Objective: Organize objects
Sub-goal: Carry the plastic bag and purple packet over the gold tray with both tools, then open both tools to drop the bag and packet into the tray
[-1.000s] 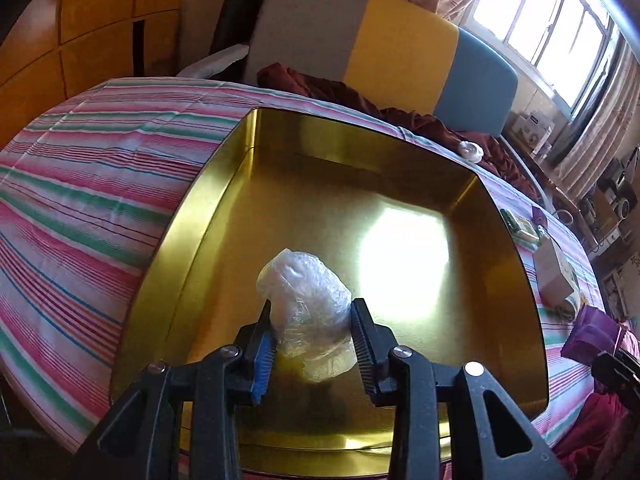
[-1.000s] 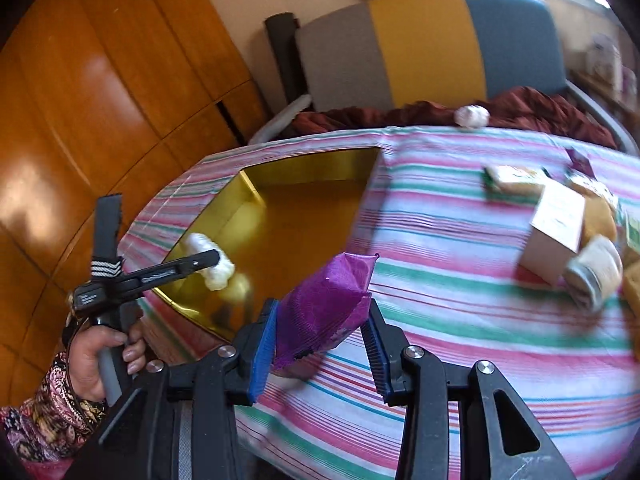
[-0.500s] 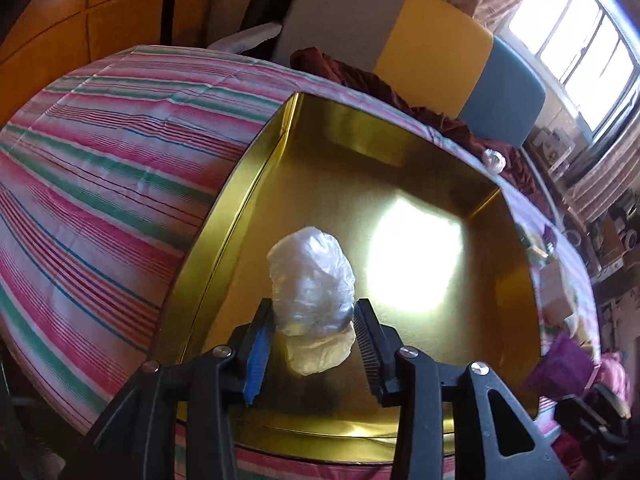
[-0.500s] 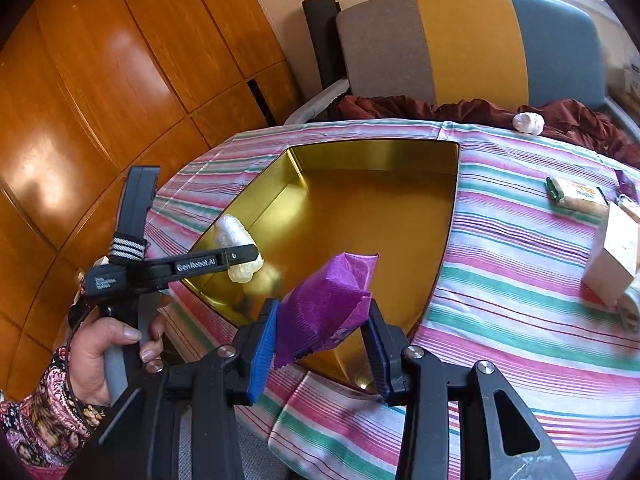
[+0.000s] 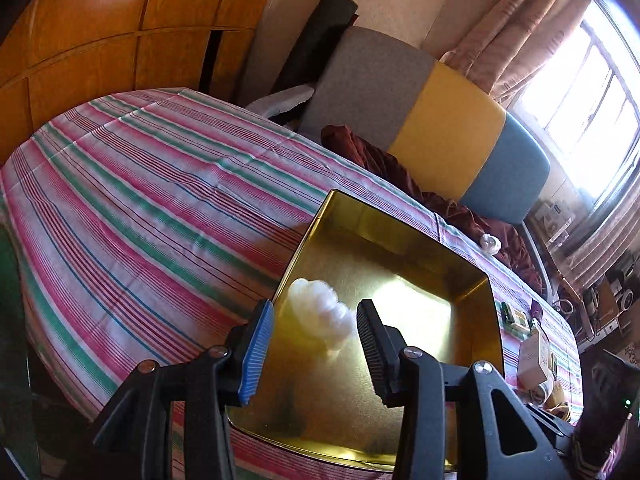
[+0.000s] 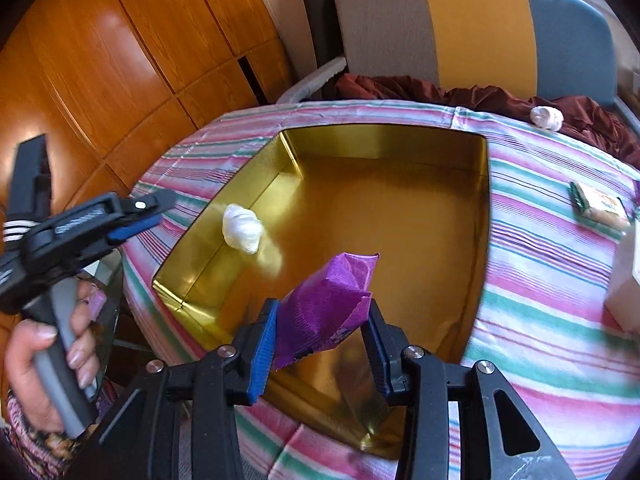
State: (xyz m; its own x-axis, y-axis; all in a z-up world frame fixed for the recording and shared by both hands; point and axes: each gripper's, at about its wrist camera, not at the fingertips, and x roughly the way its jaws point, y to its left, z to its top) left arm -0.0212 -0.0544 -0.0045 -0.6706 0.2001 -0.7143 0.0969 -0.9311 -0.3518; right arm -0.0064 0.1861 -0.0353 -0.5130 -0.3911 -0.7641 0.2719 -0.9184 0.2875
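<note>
a: where's the white plastic-wrapped bundle (image 6: 242, 234) sitting?

b: on the floor of the gold tin tray (image 6: 400, 216), close to its left wall and nearer the front corner than the far one. nothing is touching it.

a: and the left gripper (image 5: 314, 340)?

b: its jaws are opening, with a clear gap between the blue pad and the black one. in the left wrist view the bundle (image 5: 322, 314) shows through that gap, but it lies down on the tray (image 5: 420, 360), not between the pads. from the right wrist view the same gripper (image 6: 156, 208) hangs off the tray's left edge, over the striped tablecloth (image 6: 540, 280), with a hand (image 6: 44, 364) wrapped round its grey handle.

a: right gripper (image 6: 320, 344)?

b: closed on a purple packet (image 6: 324, 304), narrow jaw gap. the packet stands tilted, its top leaning to the right, over the near part of the tray.

a: what else is on the table?

b: to the right, a small flat packet (image 6: 598, 204) with a green edge, and a white box (image 6: 626, 280) cut off by the frame. at the far edge a second small white bundle (image 6: 546, 118) rests by a dark red cloth (image 6: 460, 94), in front of a grey, yellow and blue chair back (image 6: 460, 28).
</note>
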